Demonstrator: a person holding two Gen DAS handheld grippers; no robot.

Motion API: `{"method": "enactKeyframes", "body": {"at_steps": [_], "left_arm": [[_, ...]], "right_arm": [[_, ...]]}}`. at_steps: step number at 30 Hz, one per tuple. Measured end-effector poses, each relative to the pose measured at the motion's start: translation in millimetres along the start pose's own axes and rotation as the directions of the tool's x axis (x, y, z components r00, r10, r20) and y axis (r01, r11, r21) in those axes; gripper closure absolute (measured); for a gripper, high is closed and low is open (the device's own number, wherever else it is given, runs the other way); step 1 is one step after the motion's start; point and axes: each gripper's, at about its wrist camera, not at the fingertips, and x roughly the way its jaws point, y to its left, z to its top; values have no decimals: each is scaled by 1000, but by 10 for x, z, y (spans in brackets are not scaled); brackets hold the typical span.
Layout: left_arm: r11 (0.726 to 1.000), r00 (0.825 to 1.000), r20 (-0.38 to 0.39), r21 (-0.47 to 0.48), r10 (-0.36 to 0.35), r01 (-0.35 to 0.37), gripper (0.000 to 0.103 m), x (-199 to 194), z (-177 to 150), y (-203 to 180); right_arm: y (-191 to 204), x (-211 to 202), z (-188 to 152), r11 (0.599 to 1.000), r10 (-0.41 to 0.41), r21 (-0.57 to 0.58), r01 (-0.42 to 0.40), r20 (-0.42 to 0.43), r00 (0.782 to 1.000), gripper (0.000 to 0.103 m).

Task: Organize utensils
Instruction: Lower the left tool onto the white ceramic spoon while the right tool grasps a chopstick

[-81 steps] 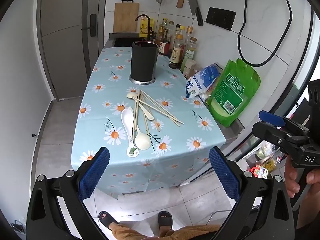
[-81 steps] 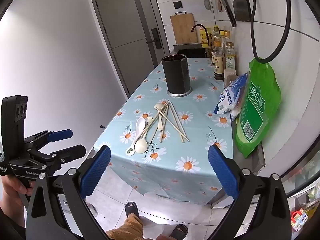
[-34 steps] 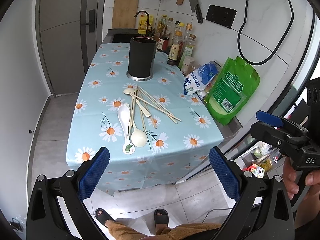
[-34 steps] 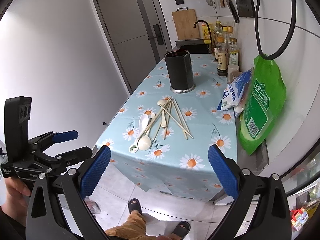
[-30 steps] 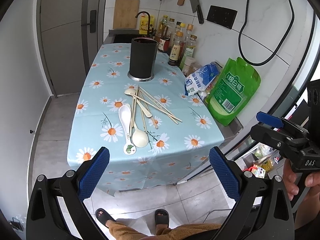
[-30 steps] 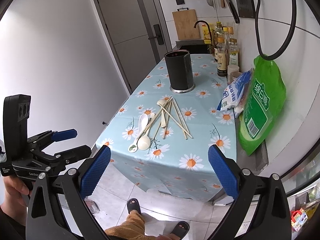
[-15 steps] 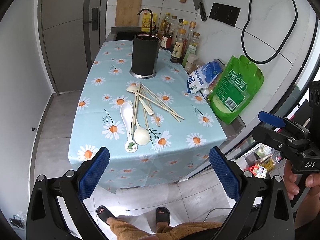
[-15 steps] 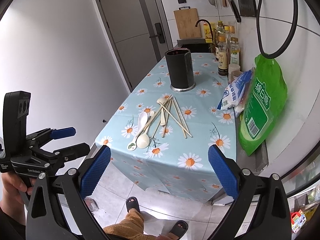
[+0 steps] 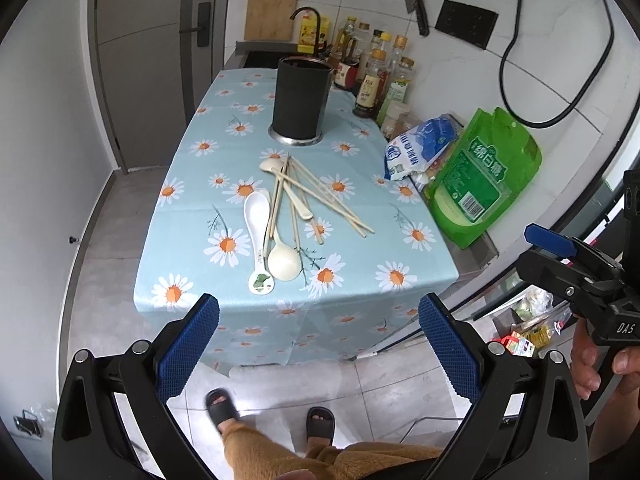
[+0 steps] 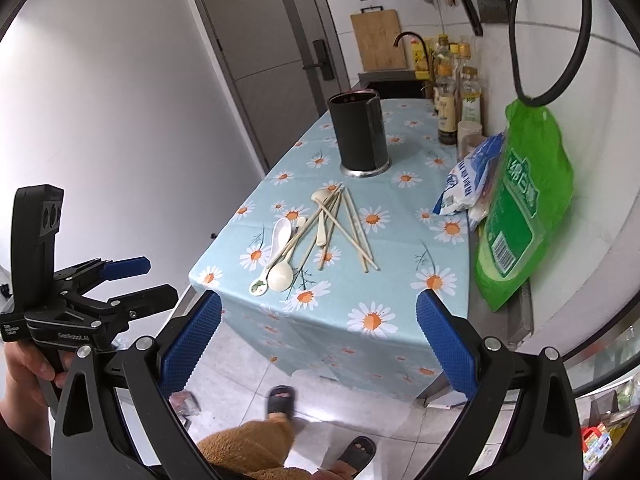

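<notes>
A black utensil holder [image 9: 302, 102] [image 10: 361, 136] stands upright at the middle of a daisy-print table [image 9: 192, 184] [image 10: 400, 292]. In front of it lies a loose pile: a white ceramic spoon [image 9: 257, 220] [image 10: 276, 242], a cream spoon [image 9: 283, 262] [image 10: 280, 275], another cream spoon [image 9: 294, 196] and several chopsticks [image 9: 332, 204] [image 10: 354, 232]. My left gripper [image 9: 318, 340] is open and empty, off the table's near edge. My right gripper [image 10: 318, 332] is open and empty, also short of the table. Each gripper shows in the other's view [image 9: 560, 256] [image 10: 128, 280].
Oil and sauce bottles [image 9: 376, 80] line the wall. A blue-white bag [image 9: 420, 146] and a green bag [image 9: 484, 176] lie at the table's right edge. A sink with a tap [image 9: 308, 24] lies behind the holder. The person's slippered feet [image 9: 224, 404] stand on the tiled floor.
Both grippers have drifted slightly closer to the table. Both stay open and empty. The utensils have not moved.
</notes>
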Motion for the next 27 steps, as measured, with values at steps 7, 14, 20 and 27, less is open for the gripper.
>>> {"method": "enactKeyframes", "body": {"at_steps": [7,14,20,27], "left_arm": [[997,1000,-2,-72,-3,3,7,76,82,182],[997,998,-45,-69,-38,35,7,363,255,279],[994,992,-92,-84,-81,74,7,745,448,480],[990,985,-138,-112,-105,90,8,1189,632,781]], "right_arm": [[-83,152,76,999,34,0,-34,-16,999,6],[-141,502,292,999,24,-36,-26,-63,998,6],[-143,871,595,995,40,-88,-49,-103,994,7],[-108,1568,942,978,28,-195,-74,-229,973,25]]}}
